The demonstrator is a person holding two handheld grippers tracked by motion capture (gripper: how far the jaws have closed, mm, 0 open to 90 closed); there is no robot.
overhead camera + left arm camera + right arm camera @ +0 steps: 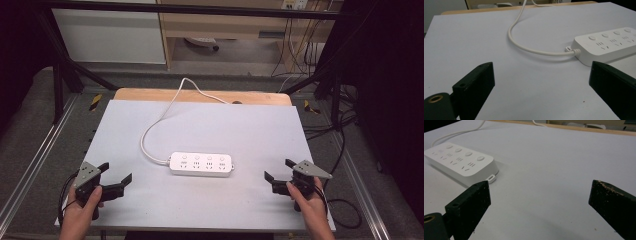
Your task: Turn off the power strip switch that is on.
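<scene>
The white plastic four-socket power strip (201, 164) looks rigid, smooth, probably light. Grasp its long sides; its cord (156, 120) drags. Left gripper (116, 176) and right gripper (278, 170) gape wide, empty.

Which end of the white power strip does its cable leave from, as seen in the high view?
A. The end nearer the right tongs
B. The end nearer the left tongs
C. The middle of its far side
B: the cable joins the power strip at the end facing the left tongs.
</scene>
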